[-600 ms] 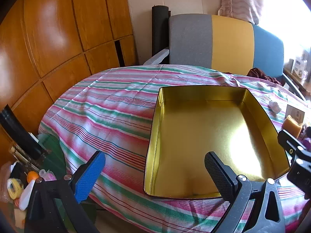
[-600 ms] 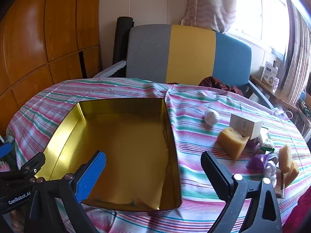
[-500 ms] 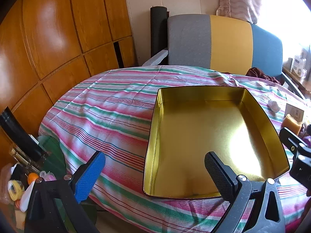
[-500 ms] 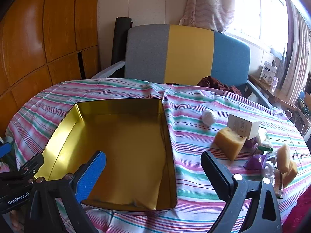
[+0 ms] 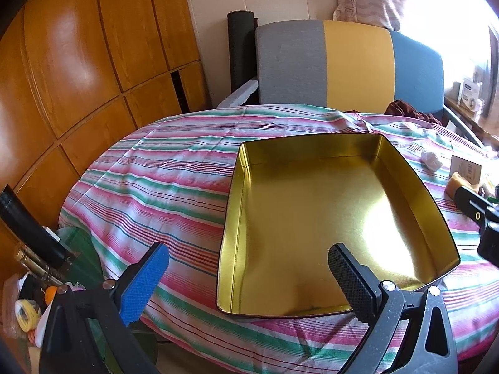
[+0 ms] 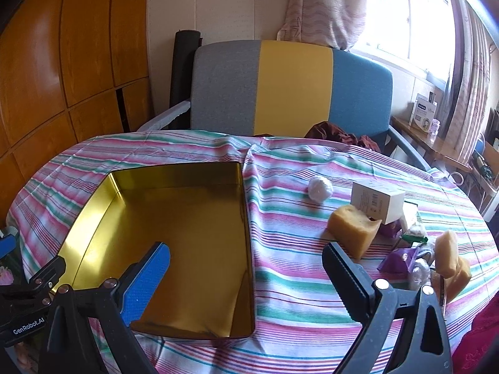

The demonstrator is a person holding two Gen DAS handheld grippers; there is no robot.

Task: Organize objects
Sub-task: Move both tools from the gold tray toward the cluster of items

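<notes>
Left gripper point(image 5: 248, 275): your jaws are spread wide with nothing between them, above the near edge of the gold tin point(image 5: 232, 187).
Right gripper point(image 6: 246, 268): also spread and empty; the tin lies ahead-left of it.
Objects to sort: ahead-right of your right gripper, a yellow sponge block point(image 6: 354, 230) nearest, a small box point(image 6: 375, 201) just behind it, a white ball point(image 6: 319, 188) further off.
Risk: the striped cloth point(image 6: 296, 280) may bunch and drag the clutter if you scrape it.
In the way: purple packet point(image 6: 399, 257) and more sponge pieces point(image 6: 447, 254) crowd the right side, so a wide reach could knock neighbours.
</notes>
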